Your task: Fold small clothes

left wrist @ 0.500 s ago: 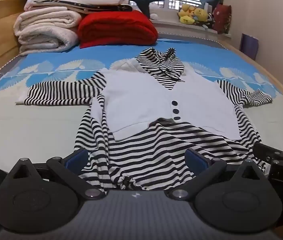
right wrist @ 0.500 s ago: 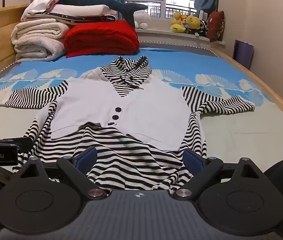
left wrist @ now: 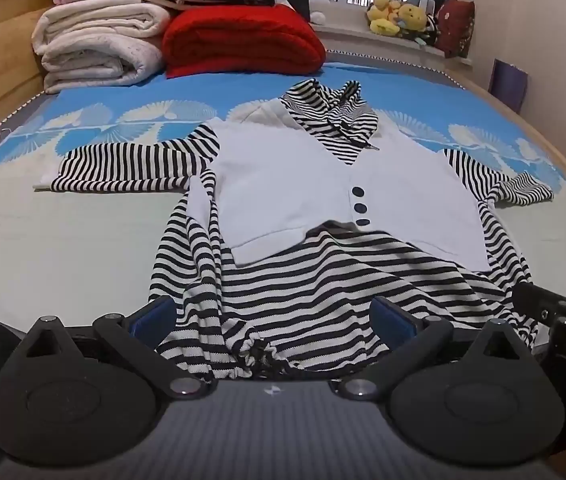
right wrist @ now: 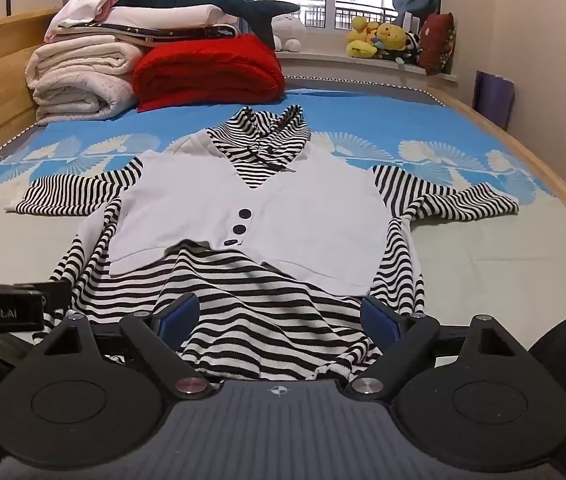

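A small dress point(left wrist: 323, 248) is lying flat on the bed point(left wrist: 43, 248), sleeves spreading to both sides. It is showing black-and-white stripes, a white vest front with three dark buttons point(left wrist: 359, 208), and a striped hood at the top. The left tool point(left wrist: 275, 318) and the right tool point(right wrist: 279, 314) are both standing spread wide over the hem, pinching nothing.
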### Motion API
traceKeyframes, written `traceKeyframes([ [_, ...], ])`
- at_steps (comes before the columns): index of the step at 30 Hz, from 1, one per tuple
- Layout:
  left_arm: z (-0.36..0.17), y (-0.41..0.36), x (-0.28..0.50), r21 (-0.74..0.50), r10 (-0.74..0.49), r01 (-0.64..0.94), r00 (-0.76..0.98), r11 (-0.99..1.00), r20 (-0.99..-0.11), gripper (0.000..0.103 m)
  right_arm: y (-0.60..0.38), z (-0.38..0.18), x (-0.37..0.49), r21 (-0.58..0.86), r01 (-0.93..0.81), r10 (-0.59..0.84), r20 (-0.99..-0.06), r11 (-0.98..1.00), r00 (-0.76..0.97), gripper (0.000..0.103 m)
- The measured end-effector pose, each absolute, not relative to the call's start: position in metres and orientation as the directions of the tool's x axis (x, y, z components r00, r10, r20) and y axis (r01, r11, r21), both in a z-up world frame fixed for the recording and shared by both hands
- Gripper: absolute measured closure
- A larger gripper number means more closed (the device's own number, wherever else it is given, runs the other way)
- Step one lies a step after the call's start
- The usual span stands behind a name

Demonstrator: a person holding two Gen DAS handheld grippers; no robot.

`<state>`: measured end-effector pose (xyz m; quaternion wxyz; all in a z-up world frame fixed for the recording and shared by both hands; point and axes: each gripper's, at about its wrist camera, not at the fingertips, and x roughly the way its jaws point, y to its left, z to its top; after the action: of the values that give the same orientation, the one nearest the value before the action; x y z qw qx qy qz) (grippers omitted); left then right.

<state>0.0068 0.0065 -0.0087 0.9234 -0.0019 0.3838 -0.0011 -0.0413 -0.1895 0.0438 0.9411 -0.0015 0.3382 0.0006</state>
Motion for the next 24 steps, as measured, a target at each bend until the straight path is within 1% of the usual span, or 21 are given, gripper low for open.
traceKeyframes([
  [5, -0.0096, 0.0071, 0.0072, -0.004, -0.001, -0.002, 0.701, 1.0, -0.714, 0.0, -0.1901, 0.043, -0.0402, 0.016, -0.011, 0.019, -0.65, 1.0, 0.76, 0.015],
  [24, -0.0128, 0.0095, 0.0097, -0.005, 0.007, -0.016, 0.682, 1.0, -0.731, 0.0, -0.1843, 0.0407, -0.0397, -0.003, -0.039, 0.027, -0.658, 0.999, 0.752, 0.014],
])
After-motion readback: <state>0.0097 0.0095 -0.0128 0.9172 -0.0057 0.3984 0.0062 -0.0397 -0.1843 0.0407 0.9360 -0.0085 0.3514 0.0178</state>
